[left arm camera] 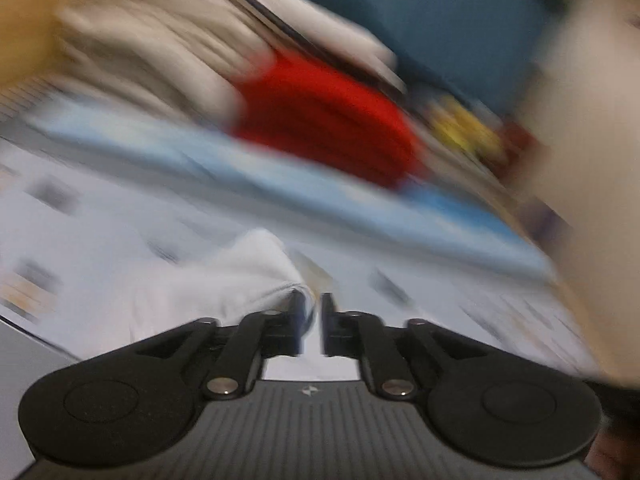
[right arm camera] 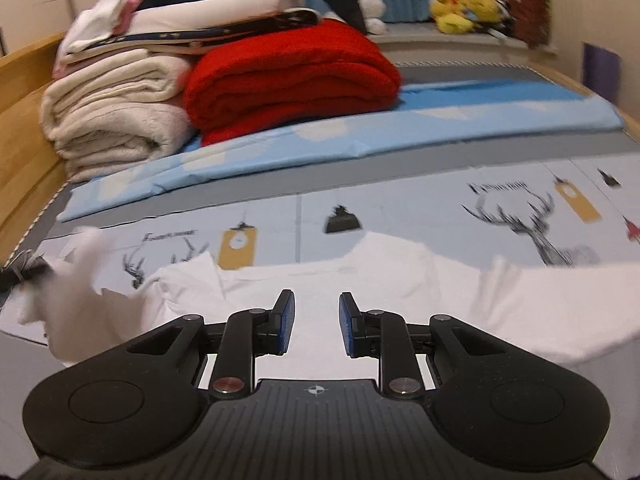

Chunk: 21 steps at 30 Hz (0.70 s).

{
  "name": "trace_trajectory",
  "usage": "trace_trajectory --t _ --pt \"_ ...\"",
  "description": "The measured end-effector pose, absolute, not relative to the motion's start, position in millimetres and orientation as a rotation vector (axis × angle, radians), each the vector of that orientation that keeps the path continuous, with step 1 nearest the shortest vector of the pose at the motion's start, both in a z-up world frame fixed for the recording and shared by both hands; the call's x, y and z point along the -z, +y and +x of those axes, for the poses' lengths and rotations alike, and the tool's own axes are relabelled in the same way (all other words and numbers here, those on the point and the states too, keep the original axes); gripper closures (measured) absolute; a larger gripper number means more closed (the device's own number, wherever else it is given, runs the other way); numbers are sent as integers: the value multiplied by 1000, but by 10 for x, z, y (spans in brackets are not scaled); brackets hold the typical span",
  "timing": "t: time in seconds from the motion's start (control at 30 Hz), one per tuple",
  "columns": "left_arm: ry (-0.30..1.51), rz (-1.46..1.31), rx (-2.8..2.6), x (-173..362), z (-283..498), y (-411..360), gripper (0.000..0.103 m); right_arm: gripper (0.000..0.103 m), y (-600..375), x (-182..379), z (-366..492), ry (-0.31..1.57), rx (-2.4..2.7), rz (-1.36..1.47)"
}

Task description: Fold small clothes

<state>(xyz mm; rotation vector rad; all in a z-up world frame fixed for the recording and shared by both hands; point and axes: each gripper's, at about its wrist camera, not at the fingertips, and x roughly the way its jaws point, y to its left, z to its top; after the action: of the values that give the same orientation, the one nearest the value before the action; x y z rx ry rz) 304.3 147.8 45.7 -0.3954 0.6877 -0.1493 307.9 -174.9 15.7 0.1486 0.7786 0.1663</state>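
A small white garment lies spread on the printed bed sheet in front of my right gripper, which is open and empty just above the cloth. In the blurred left wrist view, my left gripper is shut on a bunched edge of the white garment and holds it lifted off the sheet. In the right wrist view, a raised, blurred flap of the garment shows at the left, with a dark part of the left gripper beside it.
A stack of folded cream blankets and a red blanket sit at the back on a light blue sheet. Yellow plush toys lie far back. A wooden bed rail runs along the left.
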Motion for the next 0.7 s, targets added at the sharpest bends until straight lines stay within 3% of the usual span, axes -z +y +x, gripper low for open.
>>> trace_trajectory --t 0.1,0.33,0.4,0.5,0.6,0.7 --pt "686 -352 114 -430 2903 1229 67 78 -1860 -149 3008 795 -127 218" --pt "689 -415 -265 -568 2621 1710 67 78 -1995 -119 2874 796 -101 331" --pt "717 -492 -337 -659 2603 1884 67 90 -1969 -130 2880 793 -110 365" --pt "714 -555 -289 -664 2599 1892 67 90 -1837 -141 2904 777 -125 367" --pt "689 -436 -231 -416 2618 1687 67 89 -1662 -101 2930 768 -161 346" --pt "861 -451 -188 35 2944 1598 69 89 -1481 -9 2964 754 -210 264"
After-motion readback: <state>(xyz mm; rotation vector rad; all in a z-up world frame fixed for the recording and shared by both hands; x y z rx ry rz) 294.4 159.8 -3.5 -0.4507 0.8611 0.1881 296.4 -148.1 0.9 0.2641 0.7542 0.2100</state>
